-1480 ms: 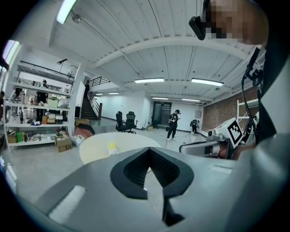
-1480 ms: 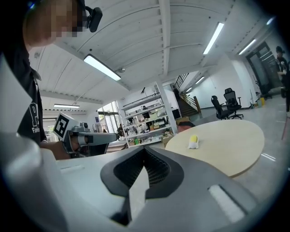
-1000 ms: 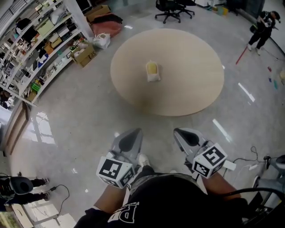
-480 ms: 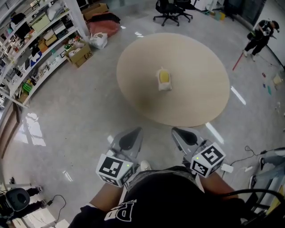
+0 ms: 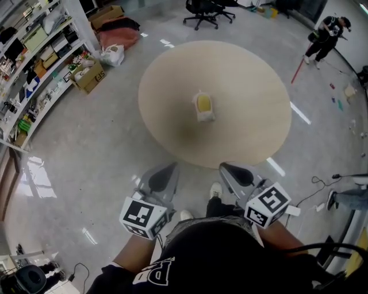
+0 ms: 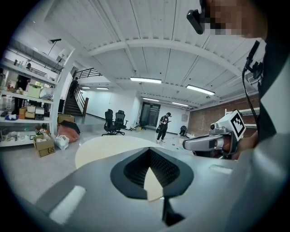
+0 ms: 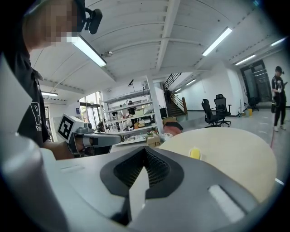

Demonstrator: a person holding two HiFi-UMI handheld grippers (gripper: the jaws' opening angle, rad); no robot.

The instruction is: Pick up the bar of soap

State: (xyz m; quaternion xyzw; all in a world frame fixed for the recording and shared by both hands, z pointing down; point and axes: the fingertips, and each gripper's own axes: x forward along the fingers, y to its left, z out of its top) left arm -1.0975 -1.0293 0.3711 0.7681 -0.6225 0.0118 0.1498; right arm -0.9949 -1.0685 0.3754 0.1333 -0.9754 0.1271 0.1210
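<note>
The yellow bar of soap (image 5: 203,104) lies in a white wrapper near the middle of the round beige table (image 5: 247,126). In the right gripper view the soap (image 7: 195,153) shows as a small yellow spot far ahead on the table top (image 7: 235,154). My left gripper (image 5: 167,171) and right gripper (image 5: 230,170) are held side by side close to my body, just short of the table's near edge. Both are shut and hold nothing. The left gripper view shows its own closed jaws (image 6: 149,152) and the right gripper (image 6: 199,144) beside them.
Shelving full of goods (image 5: 34,63) runs along the left, with a cardboard box (image 5: 87,77) and a red bag (image 5: 115,37) on the floor near it. Office chairs (image 5: 204,8) stand beyond the table. A person (image 5: 325,31) stands far right. Cables (image 5: 322,184) lie at right.
The table's near edge has come closer to both grippers as I stepped toward it. Both grippers stayed shut and level in front of me.
</note>
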